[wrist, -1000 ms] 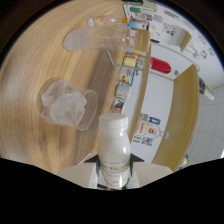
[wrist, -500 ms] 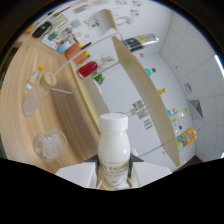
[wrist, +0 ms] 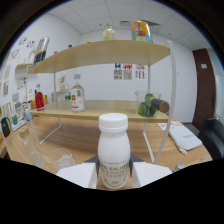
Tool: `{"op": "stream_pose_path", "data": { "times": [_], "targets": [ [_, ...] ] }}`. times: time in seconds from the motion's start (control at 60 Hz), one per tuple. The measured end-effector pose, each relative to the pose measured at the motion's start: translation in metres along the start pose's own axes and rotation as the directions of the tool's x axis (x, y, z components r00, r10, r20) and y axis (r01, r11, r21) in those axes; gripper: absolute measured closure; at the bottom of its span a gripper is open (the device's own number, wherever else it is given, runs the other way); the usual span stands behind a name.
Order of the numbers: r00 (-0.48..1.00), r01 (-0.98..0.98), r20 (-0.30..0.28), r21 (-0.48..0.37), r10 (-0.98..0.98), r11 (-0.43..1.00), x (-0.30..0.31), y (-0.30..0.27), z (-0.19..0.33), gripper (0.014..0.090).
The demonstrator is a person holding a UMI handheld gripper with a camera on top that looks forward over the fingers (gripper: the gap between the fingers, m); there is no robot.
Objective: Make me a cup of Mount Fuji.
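One white capped bottle (wrist: 112, 150) stands low in the frame's centre, clamped between the gripper's (wrist: 113, 175) two fingers, with one ice-filled glass (wrist: 64, 162) lower left and one jug (wrist: 76, 98) on the shelf (wrist: 100, 111) behind.

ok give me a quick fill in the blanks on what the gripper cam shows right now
1. The gripper is shut on a white ____ with a screw cap.
2. Beyond the bottle, a wooden ____ stands on thin white legs.
3. The jug with a red label stands ____ that shelf.
4. A clear cup sits on the ____ beside the fingers.

Missing words: bottle; shelf; under; table
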Motion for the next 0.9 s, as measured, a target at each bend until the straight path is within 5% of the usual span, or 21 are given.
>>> {"op": "stream_pose_path", "data": {
  "times": [0.367, 0.6, 0.8, 0.9],
  "targets": [
    [0.999, -0.009, 0.047, -0.076, 0.013, 0.997, 0.001, 0.036, 0.013, 0.0557],
    [1.0, -0.025, 0.002, -0.094, 0.026, 0.995, 0.005, 0.045, 0.001, 0.0534],
    [0.996, -0.03, -0.09, -0.161, 0.016, 0.986, 0.014, 0.036, -0.013, 0.0199],
    [0.994, -0.052, -0.107, -0.145, 0.037, 0.988, 0.004, 0.012, -0.038, 0.0185]
  ]
}}
